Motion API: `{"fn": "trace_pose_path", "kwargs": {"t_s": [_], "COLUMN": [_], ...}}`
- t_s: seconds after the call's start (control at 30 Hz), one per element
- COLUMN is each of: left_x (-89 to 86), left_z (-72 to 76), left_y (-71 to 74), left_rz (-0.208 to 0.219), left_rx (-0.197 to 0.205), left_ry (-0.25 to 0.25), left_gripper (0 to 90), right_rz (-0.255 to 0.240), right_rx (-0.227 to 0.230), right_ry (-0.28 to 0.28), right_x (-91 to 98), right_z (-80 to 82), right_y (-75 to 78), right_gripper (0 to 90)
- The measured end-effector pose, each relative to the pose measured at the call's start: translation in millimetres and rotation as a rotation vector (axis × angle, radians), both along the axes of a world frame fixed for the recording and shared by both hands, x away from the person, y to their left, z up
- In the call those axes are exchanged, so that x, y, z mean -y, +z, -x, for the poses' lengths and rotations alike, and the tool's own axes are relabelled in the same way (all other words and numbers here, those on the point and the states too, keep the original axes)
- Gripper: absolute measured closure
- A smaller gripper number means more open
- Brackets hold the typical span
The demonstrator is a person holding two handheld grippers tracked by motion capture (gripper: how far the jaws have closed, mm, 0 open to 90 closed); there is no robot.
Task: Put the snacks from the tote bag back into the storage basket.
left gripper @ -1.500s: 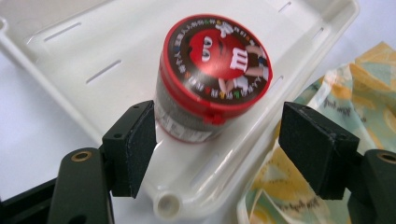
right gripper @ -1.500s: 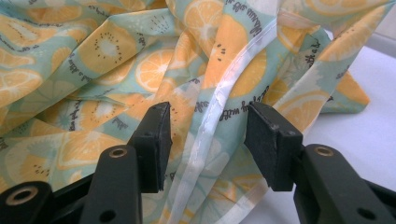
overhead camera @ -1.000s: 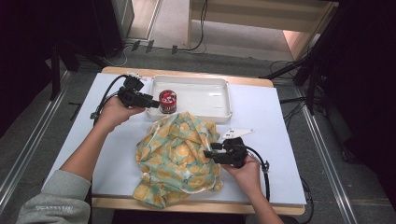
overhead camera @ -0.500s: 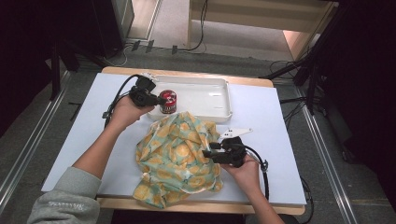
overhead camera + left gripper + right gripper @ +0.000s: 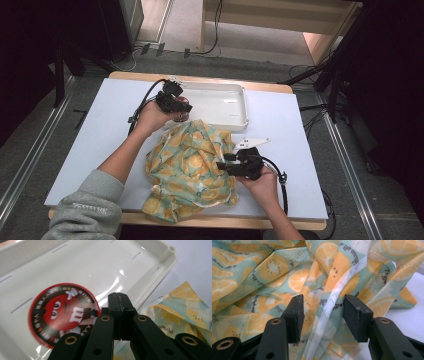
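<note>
Left tool [image 5: 119, 315] clenched on nothing, its jaws just snapped together, sitting at the tray's [image 5: 235, 107] near rim right beside the red candy tin [image 5: 62, 315] in the upper middle of the high view – tin sits in the tray, not grasped. Right tool [image 5: 323, 315] released, jaws wide on either side of a white-seamed fold of the fruit-print cloth [image 5: 192, 167], pads not pressing yet. Cloth lies crumpled in a heap at centre-bottom of the counter [image 5: 100, 130], touching the tray's front edge – looks like early going: no grip on the cloth, tin still to be dealt with.
</note>
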State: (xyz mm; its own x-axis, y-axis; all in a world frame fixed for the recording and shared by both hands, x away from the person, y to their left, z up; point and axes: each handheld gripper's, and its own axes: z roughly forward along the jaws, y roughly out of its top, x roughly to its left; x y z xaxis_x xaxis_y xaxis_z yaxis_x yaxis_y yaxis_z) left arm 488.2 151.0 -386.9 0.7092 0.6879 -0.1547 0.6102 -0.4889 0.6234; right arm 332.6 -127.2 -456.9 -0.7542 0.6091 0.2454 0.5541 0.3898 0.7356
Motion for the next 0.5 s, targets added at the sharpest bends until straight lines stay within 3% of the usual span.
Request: {"fn": "trace_pose_path", "kwargs": {"t_s": [0.17, 0.27, 0.3, 0.5], "left_x": [7.7, 4.3, 2.8, -3.5], "left_z": [-3.7, -3.6, -3.0, 0.4], "left_y": [-10.8, -17.9, -18.9, -18.4], "left_rz": [-0.017, -0.005, 0.013, 0.001], "left_rx": [-0.005, -0.005, -0.004, 0.004], "left_ry": [0.003, 0.01, 0.02, 0.016], "left_gripper": [90.0, 90.0, 90.0, 90.0], "right_rz": [-0.002, -0.004, -0.001, 0.002], "right_rx": [-0.002, 0.001, 0.003, 0.002], "right_ry": [-0.002, -0.002, 0.001, -0.003], "right_x": [2.2, 3.5, 3.8, 3.3], "right_z": [1.1, 2.7, 3.0, 3.3], "right_y": [-0.4, 0.1, 0.1, 0.0], "right_gripper": [53.0, 53.3, 53.4, 53.4]}}
